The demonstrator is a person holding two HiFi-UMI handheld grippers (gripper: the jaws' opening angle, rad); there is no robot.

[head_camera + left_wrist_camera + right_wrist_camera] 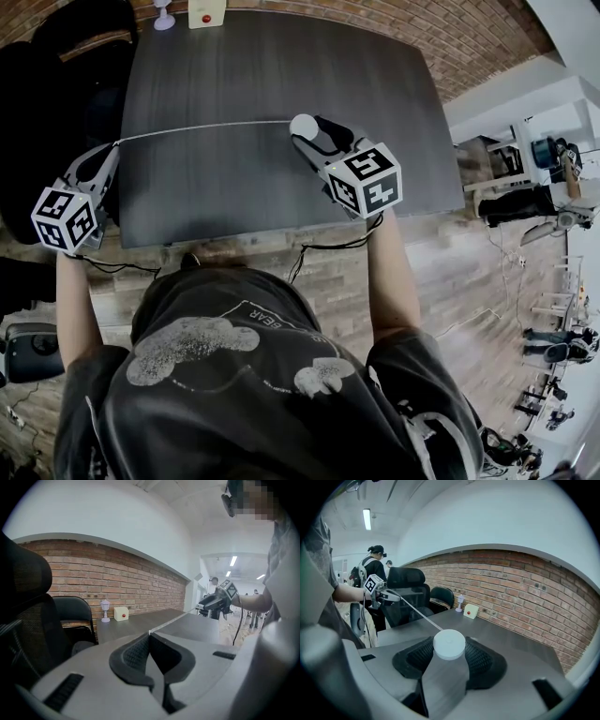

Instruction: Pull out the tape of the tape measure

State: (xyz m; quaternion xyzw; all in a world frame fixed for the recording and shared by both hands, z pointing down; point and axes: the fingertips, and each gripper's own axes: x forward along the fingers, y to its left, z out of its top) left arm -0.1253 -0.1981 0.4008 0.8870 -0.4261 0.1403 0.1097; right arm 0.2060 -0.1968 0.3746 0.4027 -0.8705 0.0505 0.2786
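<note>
The left gripper (150,638) has its jaws pressed together, and the end of the tape (202,130) is pinched at their tip. It is held off the table's left edge. From there the tape runs as a thin pale line, drawn out straight above the dark grey table (281,66), across to the right gripper (311,134). That gripper's jaws stand apart and clamp the round white tape measure case (449,644) between their black ribbed pads, with the flat face of the case turned up. The case sits over the middle of the table, well apart from the left gripper, so a long stretch of tape is out. At the far edge of the table, by the brick wall (525,588), a small pale lamp (164,14) stands just beside a cream box (206,11) with a red button. Black chairs (70,616) stand off the table's left side
</note>
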